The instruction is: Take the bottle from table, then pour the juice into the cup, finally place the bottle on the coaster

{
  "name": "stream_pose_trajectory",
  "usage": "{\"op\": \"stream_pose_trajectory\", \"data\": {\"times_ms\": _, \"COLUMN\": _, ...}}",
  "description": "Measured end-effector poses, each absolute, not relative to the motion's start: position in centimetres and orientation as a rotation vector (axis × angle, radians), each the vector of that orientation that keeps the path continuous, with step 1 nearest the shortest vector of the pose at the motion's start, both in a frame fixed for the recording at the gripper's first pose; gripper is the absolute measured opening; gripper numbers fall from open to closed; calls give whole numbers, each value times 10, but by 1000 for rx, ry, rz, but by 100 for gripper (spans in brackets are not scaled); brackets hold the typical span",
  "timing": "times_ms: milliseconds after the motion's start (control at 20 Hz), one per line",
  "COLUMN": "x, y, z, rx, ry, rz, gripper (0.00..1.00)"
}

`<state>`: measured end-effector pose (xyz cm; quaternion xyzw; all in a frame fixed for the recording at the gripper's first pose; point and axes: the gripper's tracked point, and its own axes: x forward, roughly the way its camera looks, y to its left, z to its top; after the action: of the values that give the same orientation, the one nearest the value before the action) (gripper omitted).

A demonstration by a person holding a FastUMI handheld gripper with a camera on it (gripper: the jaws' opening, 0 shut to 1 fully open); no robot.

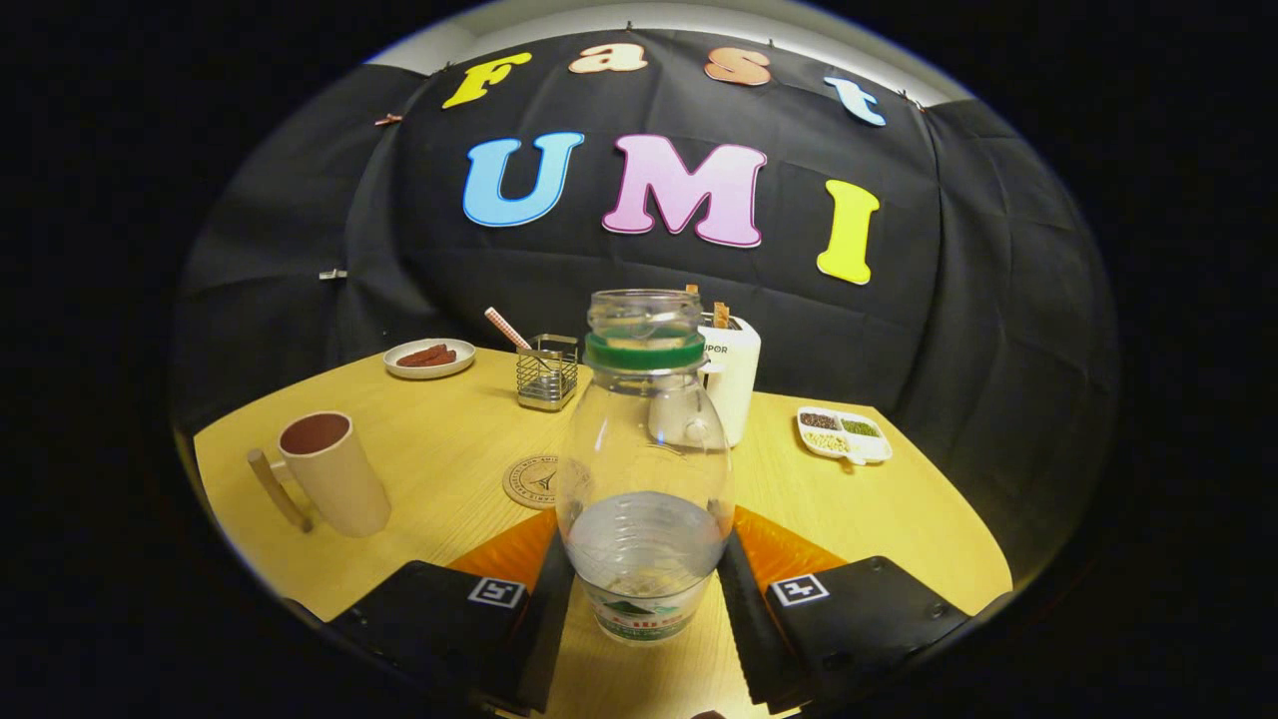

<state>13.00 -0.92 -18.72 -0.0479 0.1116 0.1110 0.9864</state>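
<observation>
The claw sits nearest, its two fingers closed against either side of a clear plastic bottle, pressing on its lower body. The bottle stands upright between them, uncapped, with a green ring at its neck and some clear liquid in its lower part; whether its base touches the tabletop cannot be told.

The tabletop is pale wood with a light grain, evenly lit. Far to the left of the fingers stands a beige cup with a wooden handle, upright, its inside dark. Beyond it, toward the back edge, lies a small plate holding something reddish brown. Just left of the bottle and a little behind it lies a round coaster, flat on the wood, partly hidden by the bottle. Behind that is a wire holder with a striped stick leaning out. Directly behind the bottle is a white appliance. To the right lies a white divided dish with small heaps of grains. Black cloth hangs as the wall behind.
</observation>
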Motion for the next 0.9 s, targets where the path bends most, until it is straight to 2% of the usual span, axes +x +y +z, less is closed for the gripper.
{"op": "stream_pose_trajectory", "data": {"times_ms": 100, "x": 130, "y": -10, "z": -187, "rx": -106, "ry": 234, "rz": 217, "gripper": 71}}
{"op": "stream_pose_trajectory", "data": {"times_ms": 650, "x": 135, "y": -9, "z": -145, "rx": -240, "ry": 212, "rz": 266, "gripper": 71}}
{"op": "stream_pose_trajectory", "data": {"times_ms": 900, "x": 139, "y": 17, "z": -123, "rx": -358, "ry": 181, "rz": 344, "gripper": 71}}
